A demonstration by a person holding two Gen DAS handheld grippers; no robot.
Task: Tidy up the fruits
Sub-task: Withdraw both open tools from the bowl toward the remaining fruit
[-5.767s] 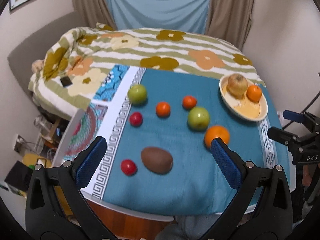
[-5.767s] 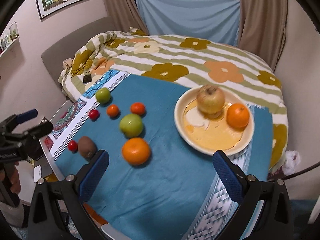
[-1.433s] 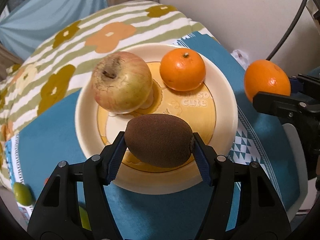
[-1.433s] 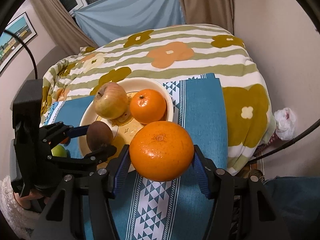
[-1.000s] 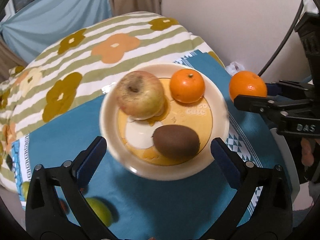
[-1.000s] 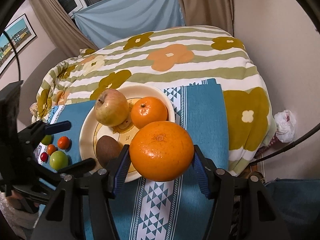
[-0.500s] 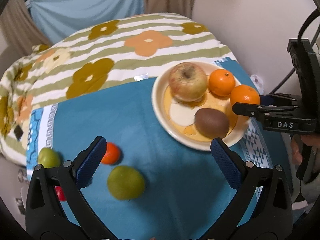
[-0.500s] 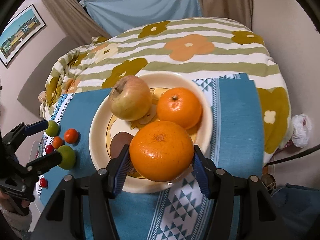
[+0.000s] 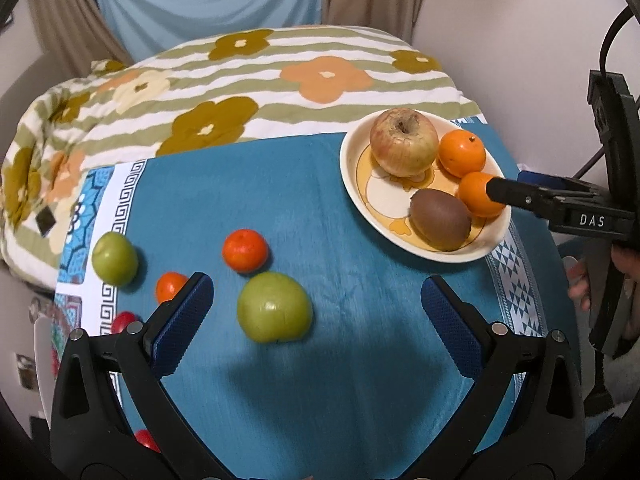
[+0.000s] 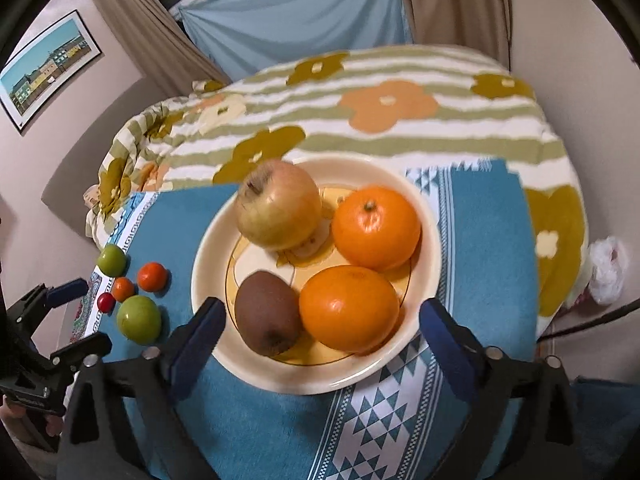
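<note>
right gripper (image 10: pixel 320 316) fingers opening, orange (image 10: pixel 349 307) free on plate (image 10: pixel 320 380) | left gripper (image 9: pixel 316 304) open, empty | next: green apple (image 9: pixel 274 307), firm, smooth, rolls; pinch across middle

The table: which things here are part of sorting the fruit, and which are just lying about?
Job:
plate
apple
kiwi
two oranges
green fruits
small orange fruits
red fruits

Lying about:
floral blanket
wall picture
</note>
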